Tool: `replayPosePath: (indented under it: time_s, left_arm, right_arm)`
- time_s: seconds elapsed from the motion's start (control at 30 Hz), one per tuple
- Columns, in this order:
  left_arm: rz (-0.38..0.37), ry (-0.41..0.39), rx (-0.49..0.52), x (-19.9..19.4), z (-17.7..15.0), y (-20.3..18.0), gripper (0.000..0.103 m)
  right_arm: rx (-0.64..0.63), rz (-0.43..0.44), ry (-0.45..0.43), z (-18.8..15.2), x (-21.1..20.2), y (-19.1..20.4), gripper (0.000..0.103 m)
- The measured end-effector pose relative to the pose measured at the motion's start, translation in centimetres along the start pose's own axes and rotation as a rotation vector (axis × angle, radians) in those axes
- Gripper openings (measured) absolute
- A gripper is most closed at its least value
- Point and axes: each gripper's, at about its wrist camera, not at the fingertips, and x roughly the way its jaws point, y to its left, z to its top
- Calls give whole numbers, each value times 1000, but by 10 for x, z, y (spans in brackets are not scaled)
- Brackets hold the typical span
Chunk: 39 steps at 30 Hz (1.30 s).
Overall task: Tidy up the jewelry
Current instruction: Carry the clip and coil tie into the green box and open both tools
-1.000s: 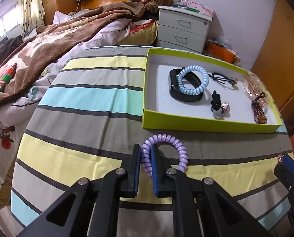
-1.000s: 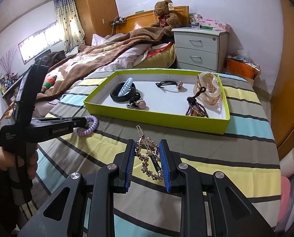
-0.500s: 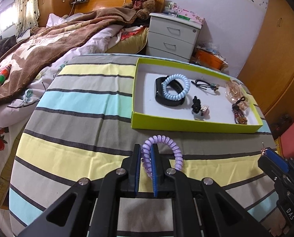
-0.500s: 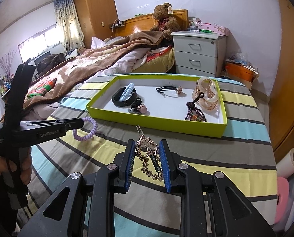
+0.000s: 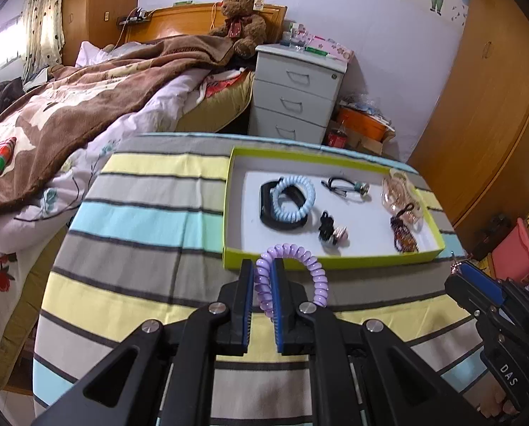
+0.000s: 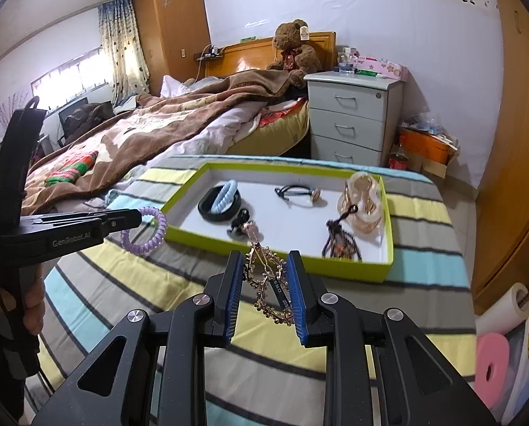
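Above striped cloth [image 5: 140, 220], left gripper [image 5: 262, 273] clamping purple coil [image 5: 292, 266], right gripper [image 6: 266, 269] pinching tangled gold jewelry [image 6: 264, 277], details unclear.

Glossy plastic coil tie [image 5: 292, 277], striped cloth cover [image 5: 150, 220], matt cardboard tray [image 5: 335, 261]

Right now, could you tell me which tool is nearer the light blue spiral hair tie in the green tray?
Left. The left tool sits before the tray's left end, near the light blue spiral hair tie; the right tool is further right.
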Motion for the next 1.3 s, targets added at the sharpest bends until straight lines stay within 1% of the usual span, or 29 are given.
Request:
replayPosePath:
  time_s: [0.17, 0.33, 0.53, 0.7, 1.0, 1.3]
  left_arm:
    - [-17, -15, 13, -1, 15, -5, 10]
    - [-36, -14, 18, 5, 27, -10, 10]
    - [-53, 6, 15, 21, 35, -12, 10]
    - [-49, 34, 13, 37, 35, -13, 10]
    - [-37, 78, -4, 62, 33, -8, 10]
    - [-29, 108, -17, 76, 31, -5, 10]
  right_arm:
    - [5, -19, -9, 16, 7, -6, 26]
    - [3, -33, 2, 30, 21, -12, 26]
    - [12, -39, 39, 44, 48, -19, 26]
    - [15, -43, 79, 53, 75, -22, 26]
    - [22, -52, 157, 55, 116, -28, 26]
    - [10, -62, 204, 51, 138, -30, 26]
